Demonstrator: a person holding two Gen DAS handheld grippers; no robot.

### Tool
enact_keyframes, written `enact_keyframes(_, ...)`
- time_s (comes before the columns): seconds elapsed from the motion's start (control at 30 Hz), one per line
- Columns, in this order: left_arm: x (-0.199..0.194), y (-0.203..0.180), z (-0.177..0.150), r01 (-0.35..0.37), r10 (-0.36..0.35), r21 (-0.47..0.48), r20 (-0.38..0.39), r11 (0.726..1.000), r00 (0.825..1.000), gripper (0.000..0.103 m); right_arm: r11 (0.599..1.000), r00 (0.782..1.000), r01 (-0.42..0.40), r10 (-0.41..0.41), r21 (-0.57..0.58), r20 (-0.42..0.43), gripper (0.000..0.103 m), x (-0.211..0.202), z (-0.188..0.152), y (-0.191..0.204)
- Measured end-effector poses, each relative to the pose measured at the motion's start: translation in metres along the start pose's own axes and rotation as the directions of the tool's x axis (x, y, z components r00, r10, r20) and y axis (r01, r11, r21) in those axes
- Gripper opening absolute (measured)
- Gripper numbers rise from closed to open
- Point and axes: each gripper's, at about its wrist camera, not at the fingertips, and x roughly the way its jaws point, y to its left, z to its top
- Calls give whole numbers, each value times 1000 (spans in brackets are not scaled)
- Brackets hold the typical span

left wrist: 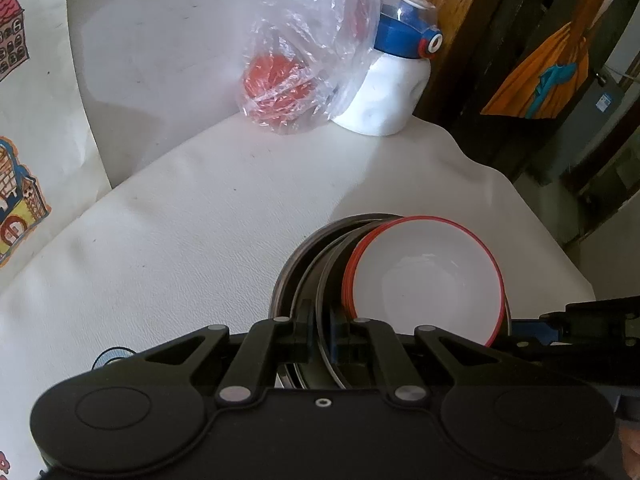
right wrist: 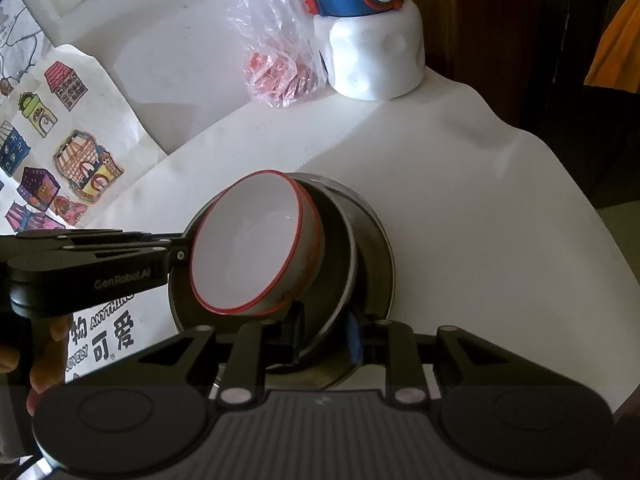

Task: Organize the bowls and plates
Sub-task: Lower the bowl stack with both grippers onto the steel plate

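Fingers point(left wrist: 306, 330) of the left gripper point(left wrist: 322, 334) are clamped on the rim of a steel plate point(left wrist: 330, 280), one finger outside the rim and one inside. In the right wrist view the right gripper point(right wrist: 326, 334) grips the same stack from the near side, its fingers point(right wrist: 294, 332) pinched on the edge of the tilted steel plate point(right wrist: 340, 264).

Two steel plates sit nested, the upper one tipped up at an angle against the lower steel plate point(right wrist: 380, 248), which lies flatter on the bench point(right wrist: 480, 220). Both are round and dark grey with a dull shine and raised rims. A white bowl point(left wrist: 430, 280) with a thin red rim rests inside the tilted plate, leaning on its side so that its glossy, empty hollow faces out. From the left wrist view more red edges show stacked just behind its rim, though how many bowls they belong to cannot be told.

The left gripper's body enters the right wrist view from the left, with a hand point(right wrist: 44, 344) wrapped around its handle.

Behind the stack, well apart, a clear plastic bag point(left wrist: 304, 52) holding something red leans beside a white bottle point(left wrist: 380, 96) with a blue and red lid. A white cloth covers the bench, and sheets printed with coloured house drawings point(right wrist: 80, 160) lie to the left.
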Motion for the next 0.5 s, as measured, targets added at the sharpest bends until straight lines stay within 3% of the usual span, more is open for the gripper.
enact_keyframes(0.5, 0, 2, -1, -6, 6, -18, 7, 1000, 1000, 13, 1000, 1000, 29, -29, 4, -5, 32, 0, -1, 2)
